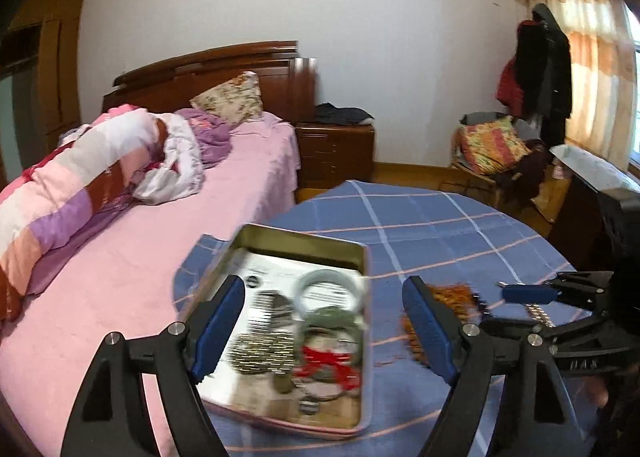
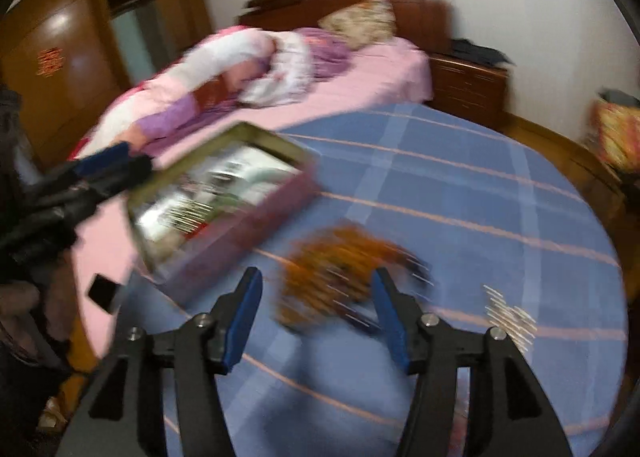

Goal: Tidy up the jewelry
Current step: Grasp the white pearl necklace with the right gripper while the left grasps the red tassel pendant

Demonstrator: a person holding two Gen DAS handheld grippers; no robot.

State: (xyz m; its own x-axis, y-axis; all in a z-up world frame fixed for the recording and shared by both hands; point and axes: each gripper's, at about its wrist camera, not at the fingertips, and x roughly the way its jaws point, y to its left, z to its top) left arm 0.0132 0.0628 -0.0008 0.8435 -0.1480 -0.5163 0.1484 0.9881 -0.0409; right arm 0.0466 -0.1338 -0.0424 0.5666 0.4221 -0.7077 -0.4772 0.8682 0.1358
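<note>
On the bench (image 1: 440, 225), covered with a blue checked cloth, an open metal tin (image 1: 296, 341) already holds several pieces: a pale bangle (image 1: 328, 289), a green bangle, a beaded bracelet and something red. So part of the sorting looks done. Two pieces are left outside the tin: an orange beaded strand (image 2: 340, 277) in a heap just beside it, and a small pearl piece (image 2: 510, 317) further to the right.

The left claw (image 1: 324, 333) hovers above the tin, jaws wide apart and holding nothing. The right claw (image 2: 318, 313) is low over the cloth, also open and empty, with the orange strand lying between its blue pads. Its view is blurred, so touching cannot be judged.
</note>
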